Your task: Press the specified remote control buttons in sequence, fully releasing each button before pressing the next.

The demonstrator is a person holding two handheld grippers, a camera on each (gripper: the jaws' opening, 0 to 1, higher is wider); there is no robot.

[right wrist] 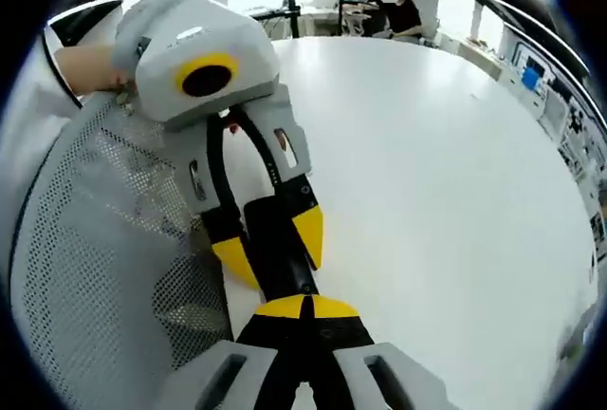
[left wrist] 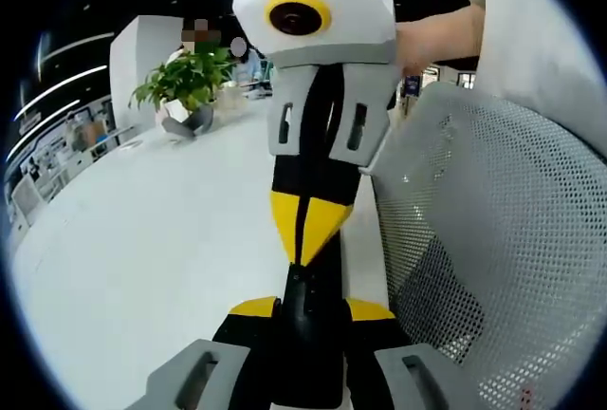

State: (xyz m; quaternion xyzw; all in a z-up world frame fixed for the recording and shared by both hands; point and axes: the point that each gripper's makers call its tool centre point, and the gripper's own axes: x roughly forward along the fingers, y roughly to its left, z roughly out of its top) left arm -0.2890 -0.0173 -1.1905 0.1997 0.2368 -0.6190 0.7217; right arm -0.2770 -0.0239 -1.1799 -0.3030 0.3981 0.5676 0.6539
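Note:
A black remote (left wrist: 305, 339) is clamped between the yellow tips of my left gripper (left wrist: 311, 310), which is shut on it at the bottom of the left gripper view. My right gripper (left wrist: 303, 251) comes down from the top, its yellow tips together, and its point meets the remote's far end. In the right gripper view my right gripper (right wrist: 303, 302) is shut, with its tip against the near end of the remote (right wrist: 275, 225). My left gripper (right wrist: 273, 251) holds the remote from the upper left. The buttons are hidden.
A wide white table (left wrist: 161, 239) (right wrist: 446, 182) lies under both grippers. A grey mesh chair back (left wrist: 493, 239) (right wrist: 95, 268) stands close beside them. A potted plant (left wrist: 185, 83) sits at the table's far end. A person's hand (left wrist: 436, 35) holds the right gripper.

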